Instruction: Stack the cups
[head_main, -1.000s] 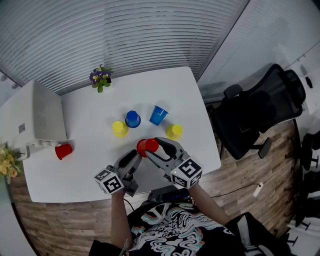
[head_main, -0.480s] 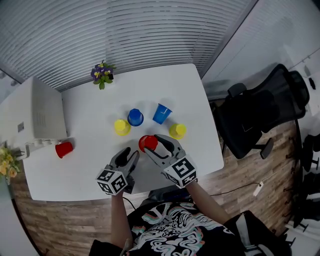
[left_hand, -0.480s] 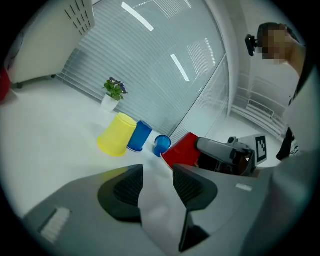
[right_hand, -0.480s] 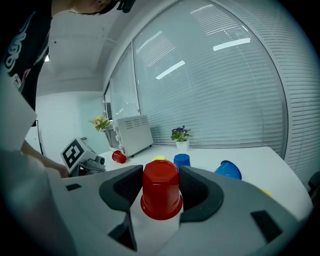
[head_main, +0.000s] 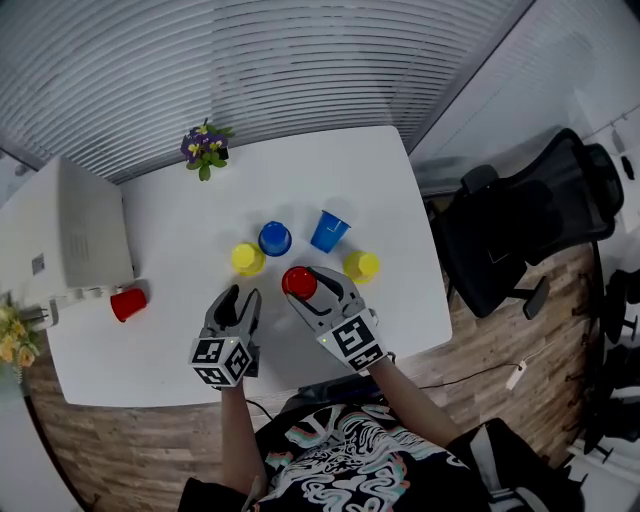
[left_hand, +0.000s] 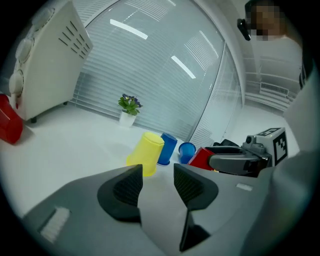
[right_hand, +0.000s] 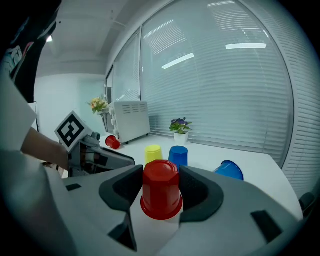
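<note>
Left gripper (left_hand: 157, 171): the jaws are seen partly open, having just been opening; nothing is held, and only bare table (head_main: 350, 170) shows in the gap.
Right gripper (right_hand: 160, 175): it is closed on the held red cup (head_main: 298, 282), whose sides are pressed by both pads.
Held red cup: it is carried upside down, base up, over the near part of the table, right of the left gripper; whether its rim touches the top cannot be told.
Left yellow cup (head_main: 247, 258): it is stood upside down just beyond the left gripper's tips, not touched by them.
Standing blue cup (head_main: 274, 238): it is set upside down just beside the left yellow cup, on its far right.
Tipped blue cup (head_main: 329, 231): it is laid on its side, near the standing blue cup.
Right yellow cup (head_main: 361, 265): it is placed just right of the right gripper's tips.
Far red cup (head_main: 127, 302): it is laid on its side at the table's left edge, beside the white appliance (head_main: 75, 225).
Plant (head_main: 205, 147): it is kept at the far edge, well apart from the cups.
</note>
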